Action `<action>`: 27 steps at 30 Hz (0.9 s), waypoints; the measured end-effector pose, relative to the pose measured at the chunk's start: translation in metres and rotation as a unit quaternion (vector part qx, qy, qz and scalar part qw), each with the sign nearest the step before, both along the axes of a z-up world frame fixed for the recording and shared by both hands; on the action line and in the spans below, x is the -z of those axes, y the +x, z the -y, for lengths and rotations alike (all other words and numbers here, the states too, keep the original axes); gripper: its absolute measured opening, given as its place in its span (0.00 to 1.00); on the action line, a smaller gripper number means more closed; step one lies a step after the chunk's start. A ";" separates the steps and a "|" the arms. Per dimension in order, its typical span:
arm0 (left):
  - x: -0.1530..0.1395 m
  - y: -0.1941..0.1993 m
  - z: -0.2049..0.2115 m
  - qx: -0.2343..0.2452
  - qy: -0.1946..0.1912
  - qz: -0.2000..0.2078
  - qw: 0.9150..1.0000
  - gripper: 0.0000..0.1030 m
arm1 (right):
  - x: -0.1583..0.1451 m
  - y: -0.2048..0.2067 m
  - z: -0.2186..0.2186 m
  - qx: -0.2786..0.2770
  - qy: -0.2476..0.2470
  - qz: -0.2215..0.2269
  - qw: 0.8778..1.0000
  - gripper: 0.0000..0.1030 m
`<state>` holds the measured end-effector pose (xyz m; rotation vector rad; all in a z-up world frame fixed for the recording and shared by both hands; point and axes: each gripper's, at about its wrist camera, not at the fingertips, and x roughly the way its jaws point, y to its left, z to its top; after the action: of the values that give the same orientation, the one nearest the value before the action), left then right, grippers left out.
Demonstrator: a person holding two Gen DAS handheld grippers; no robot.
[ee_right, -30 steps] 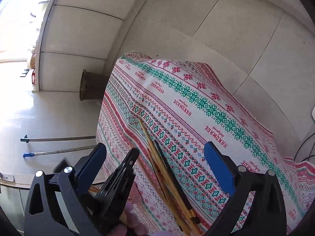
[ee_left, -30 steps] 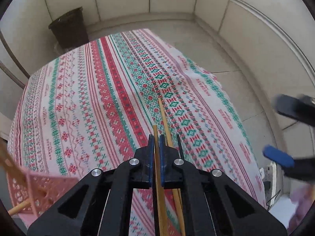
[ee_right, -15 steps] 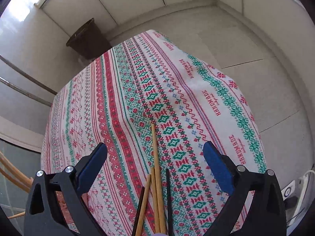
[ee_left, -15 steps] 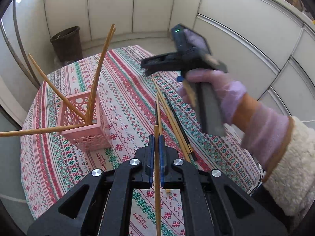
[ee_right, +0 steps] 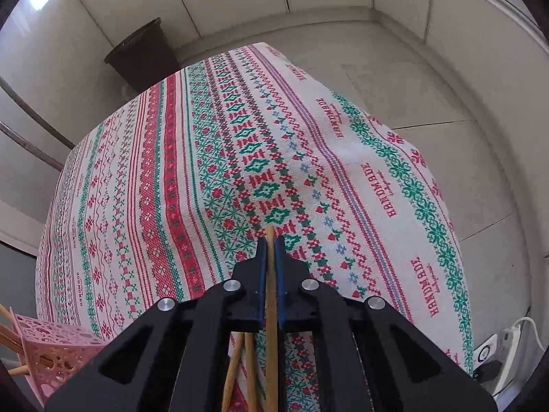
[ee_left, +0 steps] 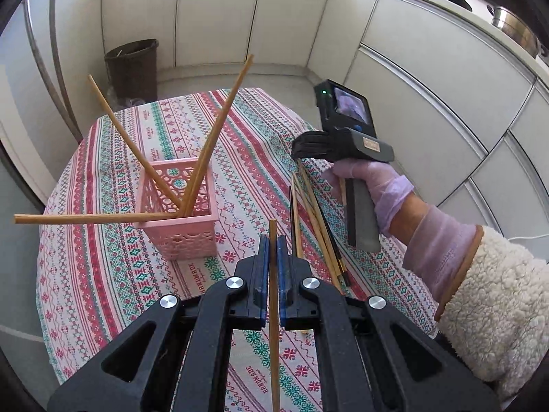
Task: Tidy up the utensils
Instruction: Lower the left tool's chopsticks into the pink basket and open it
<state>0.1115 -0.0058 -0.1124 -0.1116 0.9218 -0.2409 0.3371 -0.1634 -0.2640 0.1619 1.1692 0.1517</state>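
1. Since a second ago, my right gripper point(ee_right: 271, 257) has snapped from wide apart to clamped on a wooden chopstick point(ee_right: 270, 309), and my left view has swung from bare cloth to take in the basket.
2. My left gripper point(ee_left: 271, 257) is pinched tight on its own chopstick point(ee_left: 273, 309), whose tip pokes up past the pads at centre frame.
3. Done so far: three chopsticks point(ee_left: 219, 130) stand splayed in the pink lattice basket point(ee_left: 178, 213) at left of centre in the left view, one lying almost flat over its rim.
4. Left to do: a loose bundle of chopsticks point(ee_left: 308, 213) lies on the patterned tablecloth point(ee_left: 113, 274), right of the basket; most are wooden and at least one is dark.
5. In the left view, the right gripper is at right of frame over the bundle's far end, held by a gloved hand point(ee_left: 374, 178).
6. My read: we are roughly halfway, with two sticks in the claws needing delivery and the pile waiting.
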 end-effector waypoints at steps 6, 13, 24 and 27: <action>-0.019 -0.006 -0.005 -0.005 -0.013 0.034 0.999 0.04 | -0.053 -0.028 0.020 0.017 0.028 0.047 0.998 0.05; -0.043 -0.018 -0.015 -0.019 -0.030 0.076 0.997 0.04 | -0.133 -0.082 0.040 0.002 0.063 0.107 0.992 0.05; -0.095 -0.033 -0.041 -0.066 -0.061 0.143 0.986 0.04 | -0.221 -0.143 0.031 -0.026 0.108 0.178 0.978 0.05; -0.120 -0.031 -0.051 -0.089 -0.063 0.168 0.980 0.04 | -0.245 -0.147 0.023 -0.034 0.118 0.199 0.972 0.05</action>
<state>0.0803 0.0453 0.0077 -0.2607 0.5563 -0.1449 0.1900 -0.1866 -0.0187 0.2857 0.7535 0.3678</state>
